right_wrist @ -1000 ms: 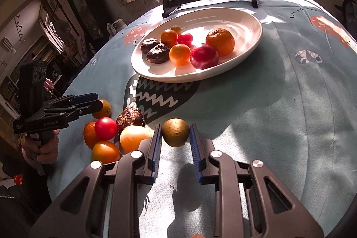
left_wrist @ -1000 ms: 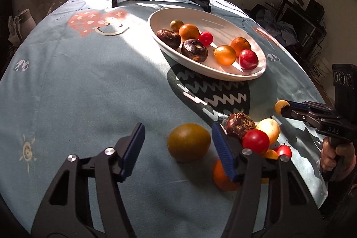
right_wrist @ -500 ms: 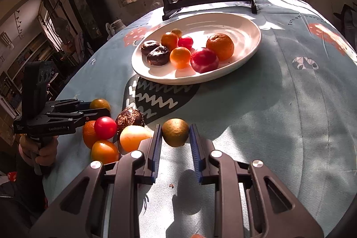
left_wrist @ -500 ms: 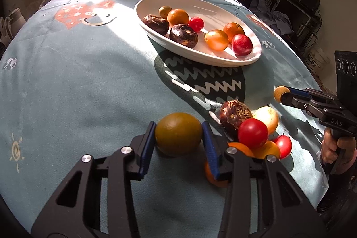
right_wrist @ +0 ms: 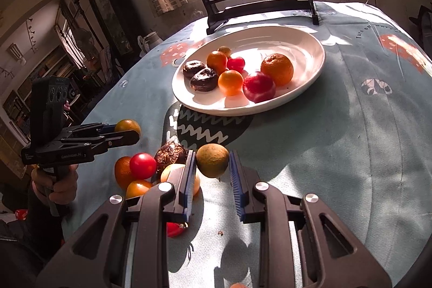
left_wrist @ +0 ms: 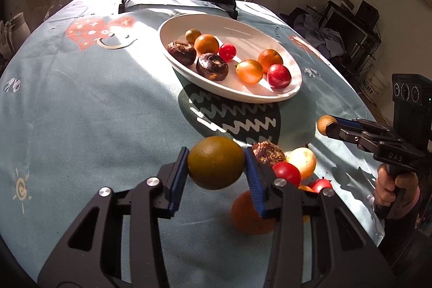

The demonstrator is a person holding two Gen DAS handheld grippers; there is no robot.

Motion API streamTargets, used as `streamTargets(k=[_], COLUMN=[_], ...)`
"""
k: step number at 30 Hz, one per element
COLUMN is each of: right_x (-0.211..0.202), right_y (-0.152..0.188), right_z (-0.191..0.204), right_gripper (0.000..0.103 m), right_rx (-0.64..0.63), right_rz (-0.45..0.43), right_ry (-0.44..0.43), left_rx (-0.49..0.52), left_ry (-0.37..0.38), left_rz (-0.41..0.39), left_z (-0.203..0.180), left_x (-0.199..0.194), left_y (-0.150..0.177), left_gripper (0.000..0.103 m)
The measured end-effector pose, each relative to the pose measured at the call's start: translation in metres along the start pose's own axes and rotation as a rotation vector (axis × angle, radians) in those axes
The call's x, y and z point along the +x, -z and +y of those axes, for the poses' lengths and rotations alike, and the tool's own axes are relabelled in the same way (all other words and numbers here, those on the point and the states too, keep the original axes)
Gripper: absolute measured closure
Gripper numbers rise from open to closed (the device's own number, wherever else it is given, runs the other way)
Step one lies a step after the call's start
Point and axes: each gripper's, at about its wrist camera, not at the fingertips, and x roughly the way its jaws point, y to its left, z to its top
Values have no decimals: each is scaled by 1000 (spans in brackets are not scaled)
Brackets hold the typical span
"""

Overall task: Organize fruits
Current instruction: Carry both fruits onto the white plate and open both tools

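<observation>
Left wrist view is showing the left gripper (left_wrist: 216,150) closing its jaws to a narrow gap on an olive-brown fruit (left_wrist: 216,166). Both blue pads are pressing on its sides at lower centre of the frame. The fruit is looking nearly round. Its slightly longer axis is running left to right across the frame, from pad to pad, and I cannot tell which way its stem end is pointing.

Just right of it, a pile of loose fruit (left_wrist: 286,172) is lying on the blue tablecloth (left_wrist: 94,112). At the right edge a hand (left_wrist: 391,188) is holding the right gripper (left_wrist: 328,126), which is pointing left.

In the right wrist view the right gripper (right_wrist: 212,153) is standing closed as far as it goes on a small green-brown fruit (right_wrist: 212,162), pinching it at the fingertips just below frame centre. That fruit is also looking round, with no clear long axis.

The oval white plate (left_wrist: 243,96) is sitting in the upper middle of the left wrist view, holding eight fruits. Its long axis is slanting from upper left to lower right.
</observation>
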Motion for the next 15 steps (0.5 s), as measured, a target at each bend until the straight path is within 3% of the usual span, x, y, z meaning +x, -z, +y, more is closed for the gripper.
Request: streamTargets(k=[8, 15], right_x=[14, 61], right_y=[-67, -96], right_z=[-9, -25], right_gripper=[77, 77], right_rx=[9, 18], right_rz=[-158, -130], right_ry=[89, 123], left_rx=[24, 13], left_ry=[-53, -114], left_rz=[-112, -84], left_z=[-21, -20], left_x=[19, 68], left_y=[-80, -113], left_gripper=[61, 61])
